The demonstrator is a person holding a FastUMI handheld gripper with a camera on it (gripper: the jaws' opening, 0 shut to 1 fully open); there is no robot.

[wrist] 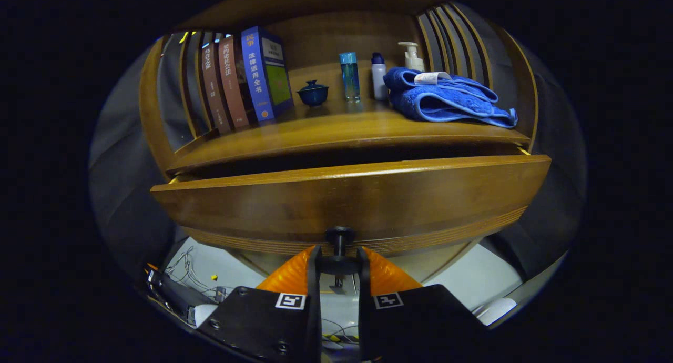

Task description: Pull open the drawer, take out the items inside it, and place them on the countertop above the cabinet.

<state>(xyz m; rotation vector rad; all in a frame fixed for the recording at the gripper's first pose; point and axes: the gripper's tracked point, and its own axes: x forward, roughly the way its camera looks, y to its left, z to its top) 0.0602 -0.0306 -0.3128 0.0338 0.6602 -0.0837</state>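
A: Where is the gripper [339, 258]?

B: Low against the front of the wooden drawer [347, 200]. Its two fingers [315, 263] are drawn in close on either side of the dark knob [339, 235] at the bottom middle of the drawer front. They look pressed to the knob's stem and lower disc, though the contact itself is partly hidden.

A: Is the drawer open?

B: Slightly. The front stands out from the cabinet, and a dark gap runs between its top edge and the countertop [315, 134] above. Nothing inside the drawer can be made out; the gap is too dark and narrow.

A: What sits on the countertop?

B: Toward the left, three books [247, 79] stand upright, leaning a little: two brownish spines and a thicker blue one [263, 73] beside them. Just right of them is a small dark-blue lidded cup [313, 93]. Next comes a tall clear blue bottle [349, 76], then a white bottle with a dark cap [378, 76], the two near each other but apart.

A: Their contents?

B: The blue bottle shows tinted liquid or tinted glass; I cannot tell which. The white one is opaque.

A: Farther right?

B: A folded blue towel [447, 100] with a white tag lies there, overhanging toward the countertop's front edge. A white pump dispenser [413, 55] stands behind it, partly hidden. Slatted wooden sides [457, 42] rise at both ends of the countertop.
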